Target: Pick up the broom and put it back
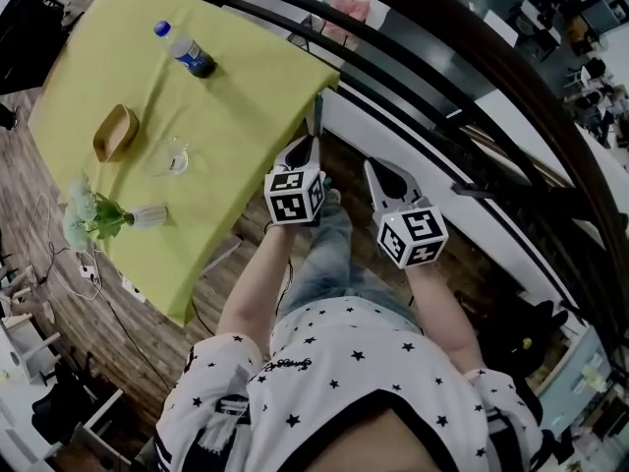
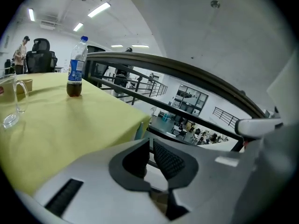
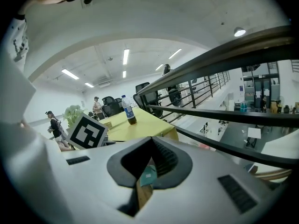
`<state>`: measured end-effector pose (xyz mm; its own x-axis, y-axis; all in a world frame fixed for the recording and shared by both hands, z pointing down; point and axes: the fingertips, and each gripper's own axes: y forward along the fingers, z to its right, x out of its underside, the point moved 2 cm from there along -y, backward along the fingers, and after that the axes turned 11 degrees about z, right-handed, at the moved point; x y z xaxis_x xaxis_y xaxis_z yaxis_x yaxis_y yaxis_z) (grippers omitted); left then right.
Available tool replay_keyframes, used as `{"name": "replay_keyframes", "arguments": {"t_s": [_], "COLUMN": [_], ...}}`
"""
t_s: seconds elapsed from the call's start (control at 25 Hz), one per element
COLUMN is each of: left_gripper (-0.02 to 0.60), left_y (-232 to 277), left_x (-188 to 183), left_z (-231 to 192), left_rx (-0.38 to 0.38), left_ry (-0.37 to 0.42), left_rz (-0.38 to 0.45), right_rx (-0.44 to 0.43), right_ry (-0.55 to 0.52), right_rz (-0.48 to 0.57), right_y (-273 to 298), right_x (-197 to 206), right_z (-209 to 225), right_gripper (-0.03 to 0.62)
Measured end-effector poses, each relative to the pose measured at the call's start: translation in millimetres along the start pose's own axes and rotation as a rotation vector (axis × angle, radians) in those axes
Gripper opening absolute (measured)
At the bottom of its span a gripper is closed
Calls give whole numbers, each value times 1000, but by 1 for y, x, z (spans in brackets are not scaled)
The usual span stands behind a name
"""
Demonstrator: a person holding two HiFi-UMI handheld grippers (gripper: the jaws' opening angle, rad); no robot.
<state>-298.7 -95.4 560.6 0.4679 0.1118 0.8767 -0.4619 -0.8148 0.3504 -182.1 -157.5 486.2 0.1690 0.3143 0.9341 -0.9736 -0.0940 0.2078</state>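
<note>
A slim teal-grey piece [image 1: 316,116] stands at the corner of the yellow table, against the railing; I cannot tell whether it is the broom. The left gripper view shows it as a teal strip [image 2: 138,129] under the tablecloth's corner. My left gripper [image 1: 313,141] points at it from just below, jaws shut and empty [image 2: 150,141]. My right gripper [image 1: 370,165] is beside it to the right, aimed at the railing, and its jaws [image 3: 151,139] meet at the tips with nothing held. A teal patch [image 3: 148,175] shows through the gap behind them.
The yellow-clothed table [image 1: 226,96] carries a cola bottle [image 1: 187,52], a glass mug [image 1: 169,157], a wooden bowl [image 1: 115,131] and a vase of flowers [image 1: 108,216]. A dark railing [image 1: 442,96] runs across ahead. A black bag [image 1: 521,332] lies at the right. People stand far off.
</note>
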Motion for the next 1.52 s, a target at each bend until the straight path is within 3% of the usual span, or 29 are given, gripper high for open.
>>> {"name": "replay_keyframes", "arguments": {"t_s": [0.12,0.32,0.48,0.96,1.52], "left_gripper": [26,141,186,195,199], "left_y": [16,44,61,99,126], "left_x": [8,20,27,53,66], "left_z": [-4,-11,-16,-37,-47], "left_rx": [-9,-20,-41,-101,-136], "left_ry": [-4,1,-7,-55,-22], "left_rz": [-15,-29,-29,-53,-68], "right_rx": [9,26,44,62,69], "right_ry": [13,34,53,90,138], "right_rz": [-13,-25,-29,-69,-99], "right_y": [7,20,26,40,49], "right_x": [4,11,14,36,53], "right_z": [8,23,32,45,51], "right_gripper": [-6,-6,-6,-6,-6]}}
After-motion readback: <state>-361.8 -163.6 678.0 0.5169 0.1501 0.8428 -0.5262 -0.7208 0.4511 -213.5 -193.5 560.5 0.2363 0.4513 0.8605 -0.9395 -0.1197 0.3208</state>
